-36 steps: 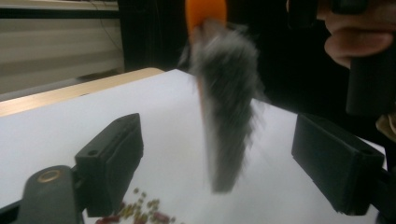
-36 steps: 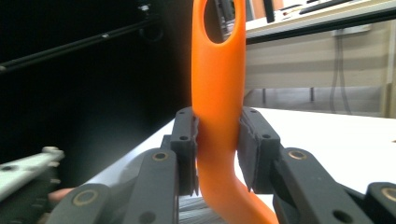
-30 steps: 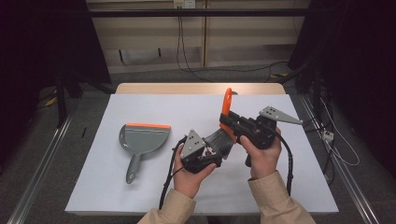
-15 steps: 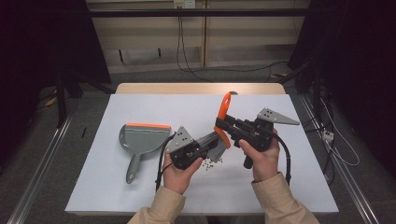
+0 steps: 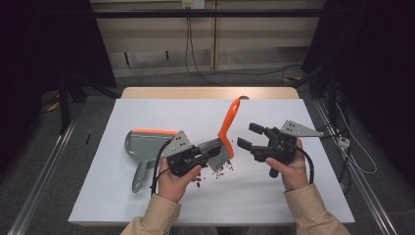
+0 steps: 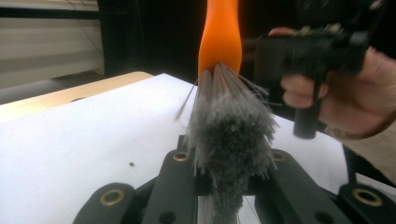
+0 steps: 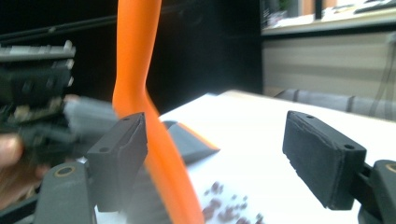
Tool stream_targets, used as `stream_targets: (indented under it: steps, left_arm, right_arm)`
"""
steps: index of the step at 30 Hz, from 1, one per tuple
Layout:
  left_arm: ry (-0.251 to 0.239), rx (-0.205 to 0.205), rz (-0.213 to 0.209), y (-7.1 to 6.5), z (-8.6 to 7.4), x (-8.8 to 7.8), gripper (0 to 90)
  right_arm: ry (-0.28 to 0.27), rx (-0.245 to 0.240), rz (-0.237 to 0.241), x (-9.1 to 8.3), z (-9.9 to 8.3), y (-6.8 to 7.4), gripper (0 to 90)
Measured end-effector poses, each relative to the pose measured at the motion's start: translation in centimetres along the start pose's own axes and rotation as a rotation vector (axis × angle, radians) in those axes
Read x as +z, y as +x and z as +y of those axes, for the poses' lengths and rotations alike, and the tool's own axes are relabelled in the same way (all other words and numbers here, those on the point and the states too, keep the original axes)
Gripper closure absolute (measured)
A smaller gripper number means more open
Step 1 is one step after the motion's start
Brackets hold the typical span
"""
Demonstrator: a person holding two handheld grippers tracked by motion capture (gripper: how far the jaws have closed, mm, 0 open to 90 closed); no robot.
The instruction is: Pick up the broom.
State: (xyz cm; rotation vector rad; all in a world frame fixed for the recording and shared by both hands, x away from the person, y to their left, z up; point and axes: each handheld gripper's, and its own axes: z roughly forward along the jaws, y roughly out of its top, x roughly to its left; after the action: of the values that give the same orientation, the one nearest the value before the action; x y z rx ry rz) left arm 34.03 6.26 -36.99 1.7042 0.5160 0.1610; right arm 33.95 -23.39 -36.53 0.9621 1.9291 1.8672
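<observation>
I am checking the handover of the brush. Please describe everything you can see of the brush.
The brush has a curved orange handle, plastic by its look, and grey bristles. It stands tilted, handle up and away from the person. The left gripper is shut on the bristle end. The right gripper, jaws just opened, is beside the handle. Dark crumbs lie on the white table below.

The white sheet point(image 5: 147, 205) lies bare along its near edge and across its far left, giving open passage there. The dustpan point(image 5: 149, 146) blocks the left-centre. The brush point(image 5: 226, 134), clamped by its bristles in the left gripper point(image 5: 211, 152), rises tilted at centre, its orange handle barring the gap between both hands. The right gripper point(image 5: 246, 135), jaws apart, stands just beside the handle. Scattered beans point(image 5: 218, 169) lie under the brush
</observation>
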Motion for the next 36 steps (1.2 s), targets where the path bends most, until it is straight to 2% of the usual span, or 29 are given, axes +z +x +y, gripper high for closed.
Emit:
stream_targets:
  steps: [2,8,9,10,11,16,17,18,19,20,21,22,24,26,27,28,30,31,32,34,36]
  left_arm:
    - [0.001,0.003,-0.013,0.0,0.1,-0.1,82.0]
    - [0.005,0.006,-0.026,0.1,0.1,-0.2,82.0]
    - [0.003,0.005,-0.028,0.3,0.1,-0.3,82.0]
    - [0.003,0.005,-0.028,0.3,0.1,-0.3,82.1]
    - [-0.007,-0.005,-0.036,0.3,0.2,-0.4,82.1]
    - [-0.008,-0.005,-0.044,0.3,0.2,-0.3,83.3]
    - [-0.012,-0.008,-0.055,0.3,0.1,-0.2,83.8]
    - [-0.012,-0.008,-0.055,0.3,0.1,-0.2,84.1]
    - [-0.014,-0.009,-0.059,0.3,0.1,-0.1,84.4]
    - [-0.013,-0.007,-0.056,0.3,0.1,0.0,84.6]
    - [-0.017,-0.011,-0.059,0.4,0.0,0.0,84.9]
    - [-0.03,-0.027,-0.063,0.5,-0.1,0.0,85.1]
    - [-0.034,-0.029,-0.064,0.5,-0.1,0.0,85.5]
    - [-0.058,-0.042,-0.087,0.6,-0.1,-0.1,85.7]
    - [-0.058,-0.042,-0.087,0.6,-0.1,-0.1,85.9]
    - [-0.061,-0.04,-0.095,0.5,-0.1,-0.1,86.0]
    - [-0.066,-0.041,-0.095,0.5,-0.1,-0.1,86.0]
    - [-0.067,-0.043,-0.098,0.6,-0.1,-0.1,86.1]
    - [-0.076,-0.044,-0.097,0.6,-0.1,-0.1,86.2]
    - [-0.076,-0.044,-0.102,0.6,-0.1,-0.1,86.2]
    - [-0.069,-0.04,-0.101,0.7,-0.2,-0.2,86.2]
  right_arm:
    - [0.062,-0.027,0.011,0.7,-1.0,-0.2,22.4]
    - [0.112,-0.036,0.053,1.8,-2.0,-0.1,23.3]
    - [0.121,-0.028,0.079,2.2,-2.3,0.0,24.4]
    - [0.121,-0.028,0.079,2.2,-2.3,0.0,24.4]
    - [0.134,-0.02,0.117,2.5,-2.5,0.2,24.7]
    - [0.134,-0.018,0.161,3.0,-2.9,0.5,26.1]
    - [0.143,-0.019,0.179,3.2,-3.1,0.7,31.2]
    - [0.143,-0.019,0.179,3.2,-3.1,0.7,31.2]
    - [0.151,-0.014,0.21,3.5,-3.4,0.8,33.2]
    - [0.154,-0.016,0.22,3.6,-3.5,0.8,37.7]
    - [0.16,-0.006,0.254,3.7,-3.6,0.7,48.5]
    - [0.159,0.0,0.281,3.8,-3.7,0.7,51.4]
    - [0.159,0.014,0.297,3.8,-3.7,0.7,53.1]
    - [0.151,0.029,0.32,3.8,-3.7,0.4,54.9]
    - [0.151,0.029,0.32,3.8,-3.7,0.4,54.9]
    - [0.153,0.022,0.344,3.7,-3.7,0.3,55.5]
    - [0.147,0.02,0.346,3.7,-3.7,0.3,54.4]
    - [0.139,0.04,0.361,3.8,-3.7,0.3,56.2]
    - [0.144,0.029,0.359,3.9,-3.7,0.2,58.1]
    - [0.137,0.057,0.378,3.8,-3.8,-0.1,60.5]
    - [0.145,0.024,0.376,3.7,-3.7,-0.1,62.6]
